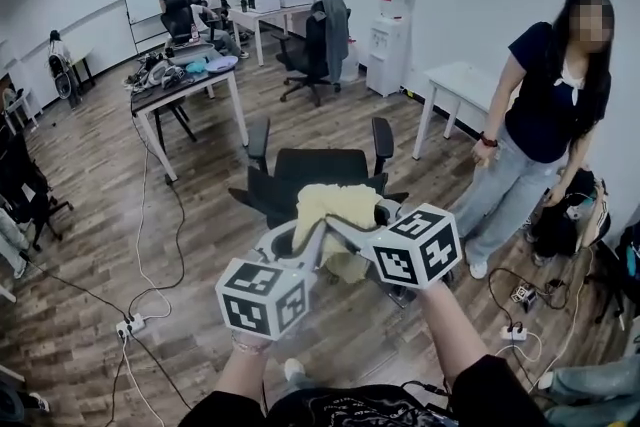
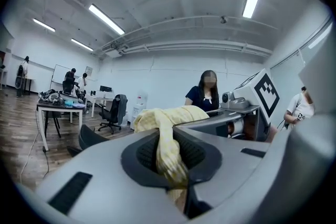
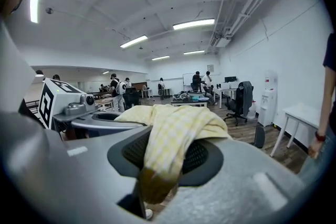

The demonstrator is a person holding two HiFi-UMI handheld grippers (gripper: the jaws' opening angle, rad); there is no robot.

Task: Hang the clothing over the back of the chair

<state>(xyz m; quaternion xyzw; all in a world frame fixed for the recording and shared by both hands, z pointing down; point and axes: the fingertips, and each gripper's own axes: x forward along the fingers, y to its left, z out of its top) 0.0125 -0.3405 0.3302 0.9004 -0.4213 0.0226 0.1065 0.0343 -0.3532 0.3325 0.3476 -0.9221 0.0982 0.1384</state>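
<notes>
Nearly closed, the left gripper (image 1: 303, 237) and right gripper (image 1: 352, 221) each pinch the yellow cloth (image 1: 335, 207). It is bunched between them above the chair's (image 1: 322, 165) near edge, probably held high to clear its back.

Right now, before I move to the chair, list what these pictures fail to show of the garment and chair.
- The yellow garment: bunched, so its kind and full shape are unclear; head view, lower part behind the marker cubes.
- Its gripped edges: both gripper views, pinched out of sight inside the left tongs and right tongs.
- The chair: head view, seat front and base hidden by the garment and tongs.
</notes>
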